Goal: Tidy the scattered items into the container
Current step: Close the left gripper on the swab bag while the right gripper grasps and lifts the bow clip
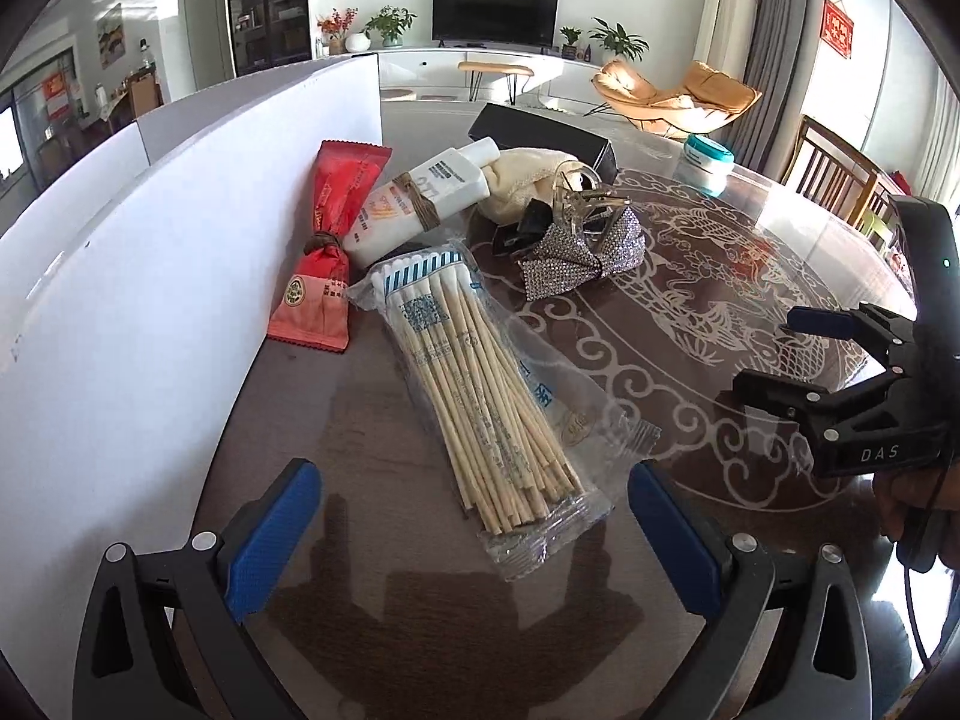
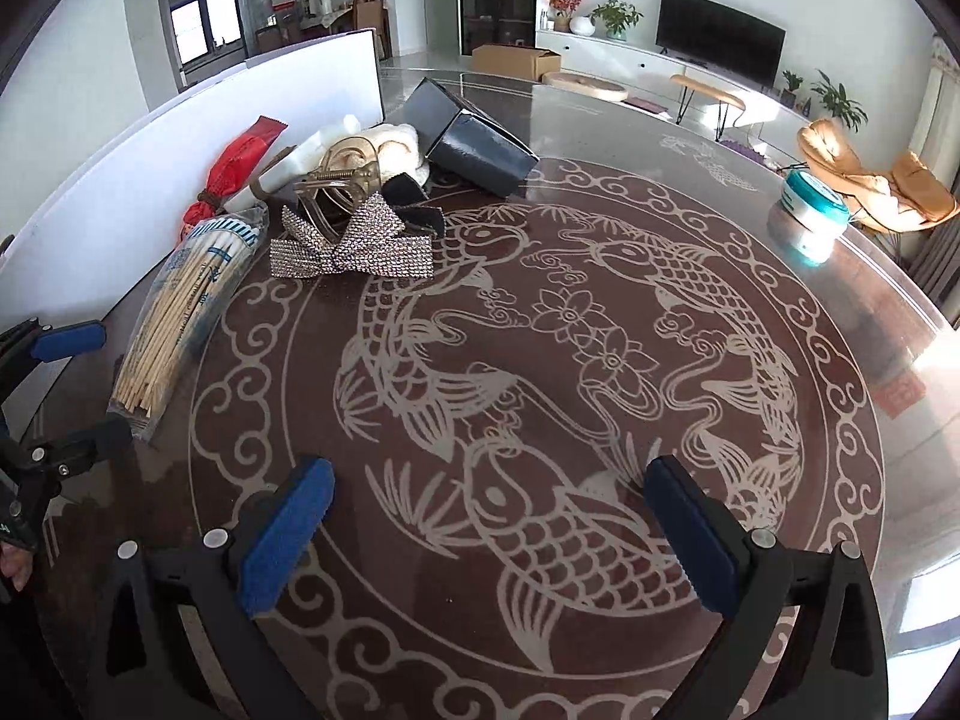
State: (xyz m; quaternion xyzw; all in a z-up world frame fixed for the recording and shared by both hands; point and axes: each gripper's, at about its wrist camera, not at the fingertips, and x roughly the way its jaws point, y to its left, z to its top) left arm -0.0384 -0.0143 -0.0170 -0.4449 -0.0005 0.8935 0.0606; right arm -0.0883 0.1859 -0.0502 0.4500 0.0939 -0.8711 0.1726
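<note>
L wrist view:
- Left tongs [image 1: 474, 525]: spread wide, nothing between the pads, low over the table [image 1: 336, 432].
- Swab pack [image 1: 480, 384]: clear bag of wooden-stick swabs, flat on table, near end lying between the blue pads but not touching them.
- Red sachet [image 1: 327, 252]: flat beside the white board [image 1: 120, 276], tied at the waist w/ a brown band.
- White tube [image 1: 420, 198]: tilted, lying across the sachet's upper part, cord wrapped round it.
- Cream cloth [image 1: 528, 171]: behind the tube.
- Clear claw clip [image 1: 585, 192] and black clip [image 1: 528, 225]: resting on/against the rhinestone bow [image 1: 591, 252].
- Black box [image 1: 540, 135]: on its side at the back (the likely container; opening not seen here).
- Teal-lid jar [image 1: 708, 165]: well apart, far R.
- Right tongs [image 1: 774, 354]: at R edge, released, empty.

R wrist view:
- Right tongs [image 2: 489, 534]: parted wide, empty, above the carp pattern, well apart from every item.
- Bow [image 2: 351, 246], swab pack [image 2: 186, 300], sachet [image 2: 234, 165]: clustered at L by the board [image 2: 180, 132].
- Box [image 2: 474, 138]: on its side, open end facing L-rear.
- Jar [image 2: 810, 216]: alone at far R.
- Left tongs [image 2: 78, 381]: at L edge, beside the pack's near end.
</note>
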